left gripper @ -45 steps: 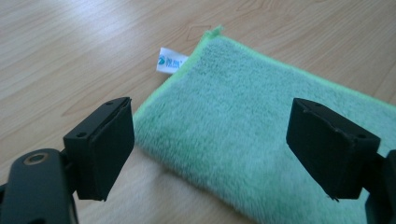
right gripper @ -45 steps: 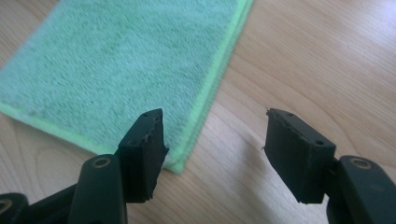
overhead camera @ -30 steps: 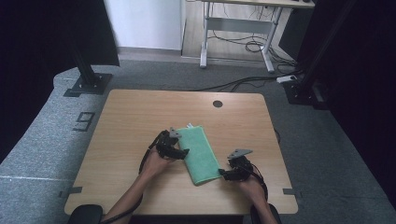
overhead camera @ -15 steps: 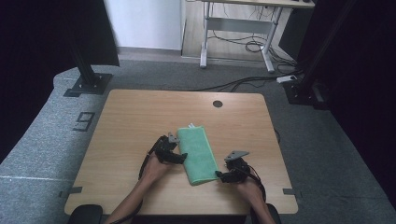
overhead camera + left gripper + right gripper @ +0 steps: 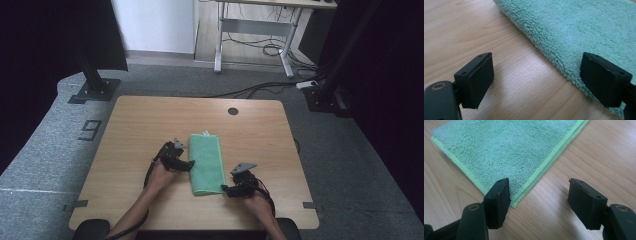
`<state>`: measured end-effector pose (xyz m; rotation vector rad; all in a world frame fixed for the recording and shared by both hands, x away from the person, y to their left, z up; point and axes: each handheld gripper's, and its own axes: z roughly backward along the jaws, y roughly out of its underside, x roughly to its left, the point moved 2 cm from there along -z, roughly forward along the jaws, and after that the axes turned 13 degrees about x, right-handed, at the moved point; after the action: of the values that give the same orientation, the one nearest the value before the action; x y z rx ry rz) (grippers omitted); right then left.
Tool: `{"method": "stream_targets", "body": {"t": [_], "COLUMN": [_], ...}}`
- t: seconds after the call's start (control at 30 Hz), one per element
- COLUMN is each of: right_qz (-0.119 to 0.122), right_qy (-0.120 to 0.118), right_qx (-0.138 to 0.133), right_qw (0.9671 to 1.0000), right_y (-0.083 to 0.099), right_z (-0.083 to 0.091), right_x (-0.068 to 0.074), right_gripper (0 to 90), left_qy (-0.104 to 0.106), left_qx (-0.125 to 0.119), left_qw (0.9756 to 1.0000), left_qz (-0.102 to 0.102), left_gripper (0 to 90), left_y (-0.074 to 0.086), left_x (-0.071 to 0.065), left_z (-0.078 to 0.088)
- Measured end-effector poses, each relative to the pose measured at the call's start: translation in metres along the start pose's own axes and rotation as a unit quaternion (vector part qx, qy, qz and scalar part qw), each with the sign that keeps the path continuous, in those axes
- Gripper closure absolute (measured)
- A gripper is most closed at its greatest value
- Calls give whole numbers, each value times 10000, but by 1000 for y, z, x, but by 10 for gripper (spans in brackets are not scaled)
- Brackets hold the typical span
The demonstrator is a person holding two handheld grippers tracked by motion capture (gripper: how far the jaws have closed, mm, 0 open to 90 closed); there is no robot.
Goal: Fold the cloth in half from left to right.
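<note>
Nearest the desk's (image 5: 150,120) front edge, two forearms come in from below, each hand holding a gripper. Right gripper (image 5: 226,189) sits toward the front right part of the desk, jaws spread wide, pointing at the near right corner of a folded green towel (image 5: 206,162); in the right gripper view one jaw overlaps that corner (image 5: 514,204) while the other stands over bare wood, nothing pinched. Left gripper (image 5: 190,165) is a bit farther in, just beside the towel's left long edge, jaws also spread wide; in the left gripper view one jaw is over bare wood, the other over the towel's fluffy edge (image 5: 564,62), cannot tell if it touches. Towel lies flat near the desk's middle, slightly toward the front, long sides running front to back, a little tilted. Mint-green terry pile, folded into a narrow rectangle; stacked layers show at the stitched hem (image 5: 554,157) on the right side, rounded fold on the left side. Small white tag (image 5: 205,133) sticks out at its far end. Farther back, a round cable hole (image 5: 233,111) sits near the desk's far edge. Beyond the desk, grey carpet (image 5: 65,135) with a "9" mark (image 5: 89,129), and another table's legs (image 5: 252,37) with cables.
</note>
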<state>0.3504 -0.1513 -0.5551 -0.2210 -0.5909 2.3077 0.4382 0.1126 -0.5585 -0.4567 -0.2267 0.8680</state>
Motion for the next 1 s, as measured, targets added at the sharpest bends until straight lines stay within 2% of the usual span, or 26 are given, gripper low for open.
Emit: {"method": "stream_targets", "body": {"t": [0.2,0.43,0.73,1.0], "right_qz": [50,138,132,112], "right_qy": [-43,-50,-95,-88], "right_qx": [-40,-112,-155,-160], "right_qw": [10000,9998,9997,9998], "right_y": [-9,-21,-33,-34], "right_z": [-6,-13,-20,-21], "right_x": [7,15,17,16], "right_gripper": [339,338,330,329], "left_qy": [7,-44,-184,-135], "left_qx": [-7,13,77,89], "left_qw": [9998,9995,9991,9993], "left_qz": [183,298,368,334], "left_gripper": [99,92,81,97], "left_y": [0,1,-4,-5], "left_x": [15,28,38,39], "left_z": [-2,-1,-3,-2]}}
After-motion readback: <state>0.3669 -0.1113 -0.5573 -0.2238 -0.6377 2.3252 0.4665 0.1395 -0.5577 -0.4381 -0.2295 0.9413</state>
